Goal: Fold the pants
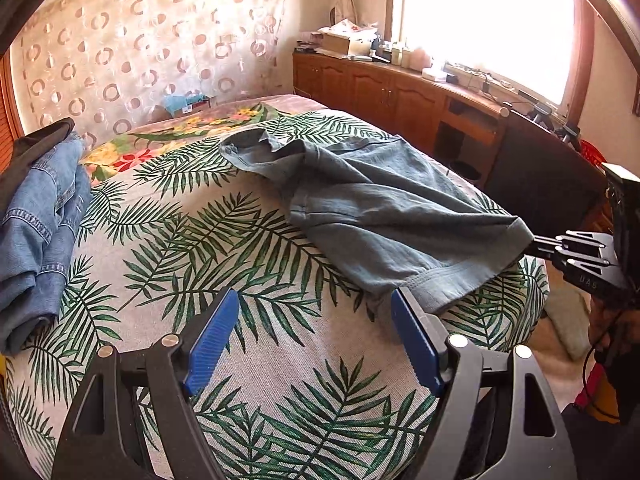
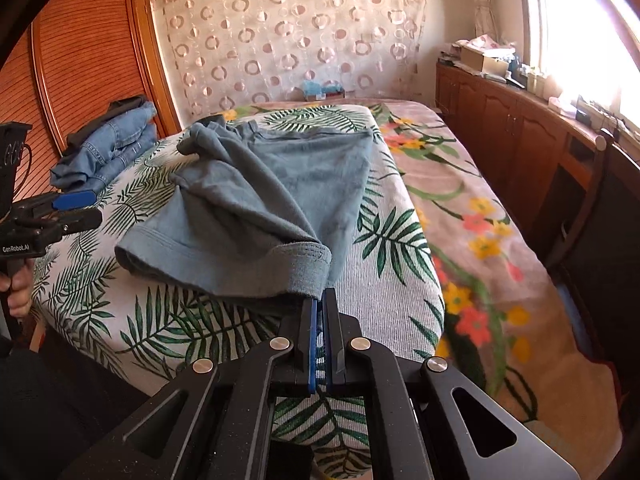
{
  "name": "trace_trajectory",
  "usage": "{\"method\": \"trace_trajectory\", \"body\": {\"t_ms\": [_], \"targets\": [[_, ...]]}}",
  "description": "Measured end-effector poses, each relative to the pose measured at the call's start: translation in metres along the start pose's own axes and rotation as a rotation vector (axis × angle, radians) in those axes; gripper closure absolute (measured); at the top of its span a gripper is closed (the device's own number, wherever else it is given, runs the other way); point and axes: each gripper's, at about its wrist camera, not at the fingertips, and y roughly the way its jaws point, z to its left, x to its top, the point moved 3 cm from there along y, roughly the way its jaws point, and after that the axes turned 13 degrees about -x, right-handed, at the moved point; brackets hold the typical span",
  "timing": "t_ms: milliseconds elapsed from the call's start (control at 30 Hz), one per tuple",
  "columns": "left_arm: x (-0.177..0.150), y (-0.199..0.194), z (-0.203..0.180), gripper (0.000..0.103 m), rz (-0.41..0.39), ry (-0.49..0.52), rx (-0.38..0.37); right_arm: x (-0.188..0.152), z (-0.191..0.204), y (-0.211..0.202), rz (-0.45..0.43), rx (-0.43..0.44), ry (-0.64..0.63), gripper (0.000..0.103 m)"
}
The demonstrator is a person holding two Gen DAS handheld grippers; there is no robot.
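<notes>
Lying across a bed covered by a pale sheet printed with green palm leaves, a pair of soft grey-blue cotton pants is seen rumpled, with its legs spread toward the near edge and its upper part bunched toward the far side. One cuffed hem of the pants is pinched by the right gripper, whose blue-padded fingers are drawn almost fully together, with only a thin layer of fabric caught at their tips. From the left wrist view, the same right gripper is seen at the corner of the hem, which is lifted slightly off the sheet there. The left gripper is held wide apart above the sheet, with nothing between its ribbed blue pads; the second hem of the pants lies just beside its right finger, and whether it is touched cannot be told. In the right wrist view, the left gripper is seen from the side, hovering near the other leg's hem.

A stack of folded light-blue denim jeans is placed at the far left side of the bed, well apart from the pants. Beneath the palm sheet a pinkish floral blanket is spread. A sheer curtain patterned with circles is hung behind the bed, and a long brown wooden cabinet is set along the bright window.
</notes>
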Motion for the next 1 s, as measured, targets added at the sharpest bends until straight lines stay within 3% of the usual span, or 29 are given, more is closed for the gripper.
{"method": "trace_trajectory", "body": {"t_ms": [333,433,567,733,1000], "targets": [[0.001,-0.003,0.008,0.024,-0.013,-0.023,0.01,0.009,-0.019,-0.018,-0.006,0.007,0.022,0.097],[0.002,-0.003,0.011,0.024,-0.019,-0.031,0.018,0.006,-0.022,-0.032,-0.047,-0.004,0.017,0.092],[0.003,-0.005,0.015,0.024,-0.034,-0.044,0.02,0.017,-0.016,-0.036,-0.094,0.015,0.005,0.077],[0.004,-0.002,0.022,0.024,-0.033,-0.045,0.035,0.038,0.013,-0.025,-0.126,0.087,-0.039,0.077],[0.004,-0.004,0.038,0.024,-0.046,-0.07,0.047,0.073,0.072,0.014,-0.1,0.216,-0.13,0.077]]}}
